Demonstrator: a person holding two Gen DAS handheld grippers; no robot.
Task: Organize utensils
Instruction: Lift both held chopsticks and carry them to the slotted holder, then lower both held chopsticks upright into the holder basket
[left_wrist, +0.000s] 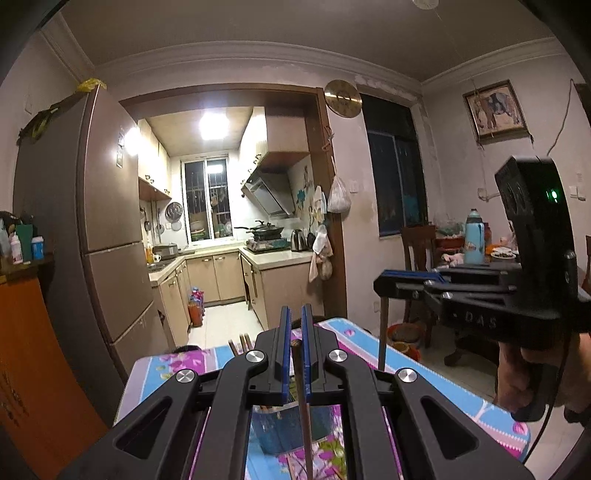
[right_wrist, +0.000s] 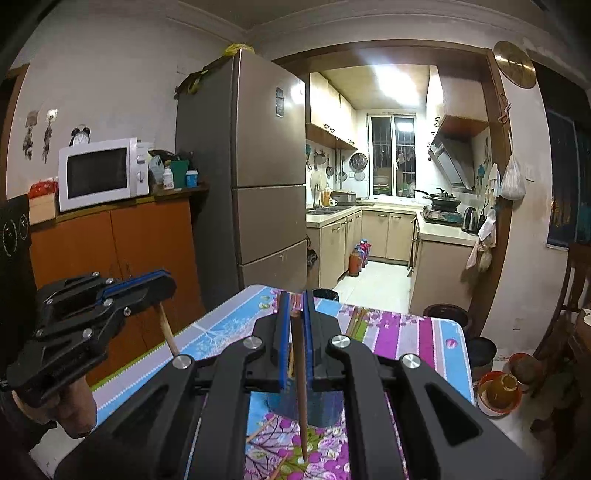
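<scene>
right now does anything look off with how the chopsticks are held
Nothing damaged or spilled. Each gripper holds just one chopstick, hanging point-down: the left gripper on its chopstick, the right gripper on its chopstick.

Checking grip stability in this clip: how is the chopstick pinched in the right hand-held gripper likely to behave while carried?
The chopstick looks stiff and light: thin, straight wood. Clamped near its top in the right hand-held gripper, it hangs downward, so it may swivel. Its smooth, tapered shaft could slip.
</scene>
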